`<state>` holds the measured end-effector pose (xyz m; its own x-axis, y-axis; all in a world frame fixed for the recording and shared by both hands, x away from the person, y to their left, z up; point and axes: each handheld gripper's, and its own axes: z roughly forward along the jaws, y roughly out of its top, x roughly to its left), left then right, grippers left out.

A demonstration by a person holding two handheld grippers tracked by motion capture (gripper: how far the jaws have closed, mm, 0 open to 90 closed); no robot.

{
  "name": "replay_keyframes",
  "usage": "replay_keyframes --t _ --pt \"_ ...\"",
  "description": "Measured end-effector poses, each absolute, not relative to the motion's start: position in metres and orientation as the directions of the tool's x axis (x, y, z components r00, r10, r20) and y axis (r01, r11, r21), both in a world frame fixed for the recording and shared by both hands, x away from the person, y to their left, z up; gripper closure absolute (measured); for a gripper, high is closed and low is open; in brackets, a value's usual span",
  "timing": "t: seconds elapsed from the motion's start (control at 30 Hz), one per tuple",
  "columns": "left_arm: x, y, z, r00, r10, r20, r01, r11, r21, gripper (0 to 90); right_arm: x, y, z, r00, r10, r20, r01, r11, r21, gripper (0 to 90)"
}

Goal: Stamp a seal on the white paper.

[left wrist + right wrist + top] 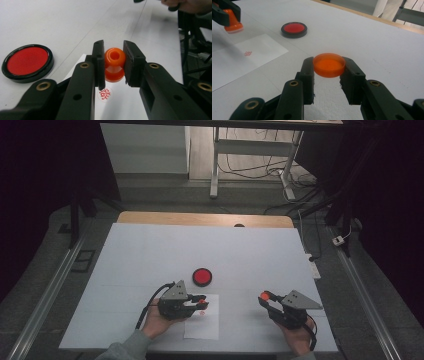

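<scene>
1. The left gripper [201, 301] is pinching an orange stamp [114, 64] between its two black jaws, which are pressing on the stamp's round knob from both sides.
2. The stamp is hanging just above a white sheet of paper [205, 322], clear of it, with its wider foot pointing down at the sheet.
3. A small red printed mark [105, 94] is showing on the paper right under the stamp.
4. The right gripper [265, 297] is pinching a shallow orange lid [329, 64], its jaws pressing on the rim from either side and the open side facing up.
5. The lid is sitting above the white table [150, 250], well to the right of the paper.
6. A round ink pad [202, 276], red in a black case, is lying open on the table just beyond the paper, near the left gripper.
7. A hand [155, 322] is gripping each gripper from the near edge of the table.
</scene>
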<state>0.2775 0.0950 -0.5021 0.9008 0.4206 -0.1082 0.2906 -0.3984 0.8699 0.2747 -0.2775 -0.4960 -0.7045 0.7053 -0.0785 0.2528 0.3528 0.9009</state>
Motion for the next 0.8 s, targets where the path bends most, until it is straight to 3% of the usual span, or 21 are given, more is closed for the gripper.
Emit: replay_keyframes --t 0.8 --pt "0.275 0.126 -0.471 0.873 0.460 -0.160 0.321 -0.297 0.900 72.9 0.276 -0.278 -0.497 -0.704 0.705 -0.081 0.253 0.356 0.899 64.5"
